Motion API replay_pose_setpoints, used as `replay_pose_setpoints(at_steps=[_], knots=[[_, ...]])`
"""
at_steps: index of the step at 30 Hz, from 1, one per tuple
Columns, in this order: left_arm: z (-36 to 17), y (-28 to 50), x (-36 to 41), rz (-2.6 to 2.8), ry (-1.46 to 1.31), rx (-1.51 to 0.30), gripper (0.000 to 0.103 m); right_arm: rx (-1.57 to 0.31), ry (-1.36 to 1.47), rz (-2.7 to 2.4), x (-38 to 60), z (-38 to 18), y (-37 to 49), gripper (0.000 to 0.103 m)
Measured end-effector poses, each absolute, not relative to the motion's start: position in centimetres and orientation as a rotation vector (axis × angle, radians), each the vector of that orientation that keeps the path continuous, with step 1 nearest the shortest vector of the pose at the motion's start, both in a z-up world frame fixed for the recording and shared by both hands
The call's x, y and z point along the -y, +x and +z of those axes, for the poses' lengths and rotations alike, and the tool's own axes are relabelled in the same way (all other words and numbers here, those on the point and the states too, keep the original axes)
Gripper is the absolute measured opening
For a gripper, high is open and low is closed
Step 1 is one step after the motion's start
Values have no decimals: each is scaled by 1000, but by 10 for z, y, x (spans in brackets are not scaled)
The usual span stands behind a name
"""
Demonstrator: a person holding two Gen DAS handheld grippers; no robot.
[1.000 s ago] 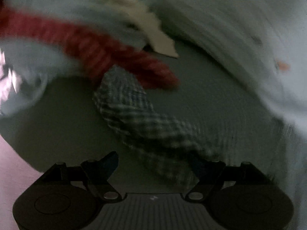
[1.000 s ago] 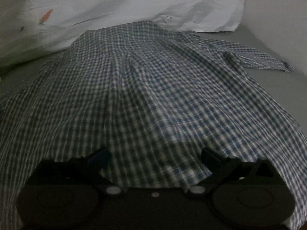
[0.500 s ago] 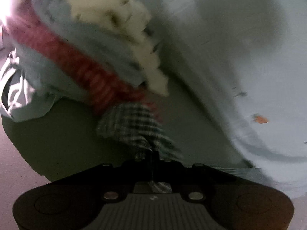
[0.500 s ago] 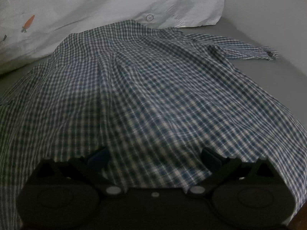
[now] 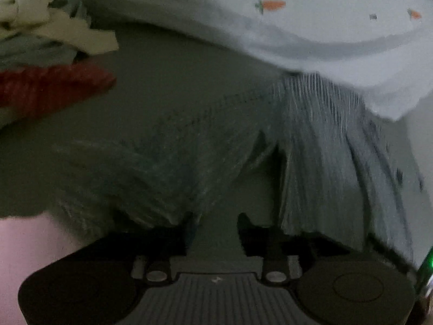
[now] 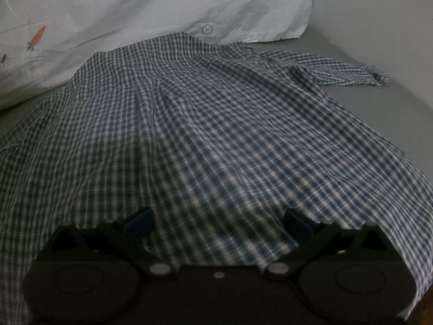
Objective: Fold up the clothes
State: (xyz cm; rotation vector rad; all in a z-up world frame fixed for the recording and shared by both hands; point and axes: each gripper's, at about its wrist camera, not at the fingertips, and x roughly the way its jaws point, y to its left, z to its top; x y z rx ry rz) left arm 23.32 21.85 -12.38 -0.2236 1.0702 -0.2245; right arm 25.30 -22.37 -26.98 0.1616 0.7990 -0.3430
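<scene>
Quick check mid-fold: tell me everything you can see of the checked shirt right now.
The checked shirt is thin woven cloth in a small blue, dark and white check. It lies spread and rumpled on the grey bed, its far edge against the white carrot-print bedding. One sleeve trails out to the right, cuff bunched. Its near edge lies between the open right tongs, not pinched.

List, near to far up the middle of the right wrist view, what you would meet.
Right gripper → checked shirt → carrot-print sheet.
</scene>
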Motion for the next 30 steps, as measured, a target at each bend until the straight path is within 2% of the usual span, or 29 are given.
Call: replay_pose_setpoints(at_steps=[3,5,8,11,16,18,20,22,24,25,30], knots=[[-126,213,-229,-254,-156,-1060,60,-772,156,-347,222,-272,250,103],[-128,204,-242,-191,-120,-1038,62,-764,155,-349,222,-273,250,103],[-133,204,-278,-50,-217,-993,64,-758,153,-350,222,-274,251,103],[-141,206,-308,67,-297,-929,75,-748,151,-352,221,-275,252,103],[-163,231,-285,-10,-25,-938,75,-747,150,-352,222,-275,253,103],[-167,238,-271,-51,20,-917,80,-746,150,-353,222,-275,253,103],[-172,244,-259,-9,76,-876,80,-745,150,-356,221,-276,253,103],[-175,249,-248,111,162,-813,59,-745,150,-356,222,-276,253,103],[-172,251,-244,185,211,-786,17,-745,150,-358,221,-276,253,103],[-167,250,-244,211,221,-778,12,-744,150,-358,221,-276,253,103],[-116,218,-269,350,243,-664,12,-740,150,-361,222,-276,252,103]])
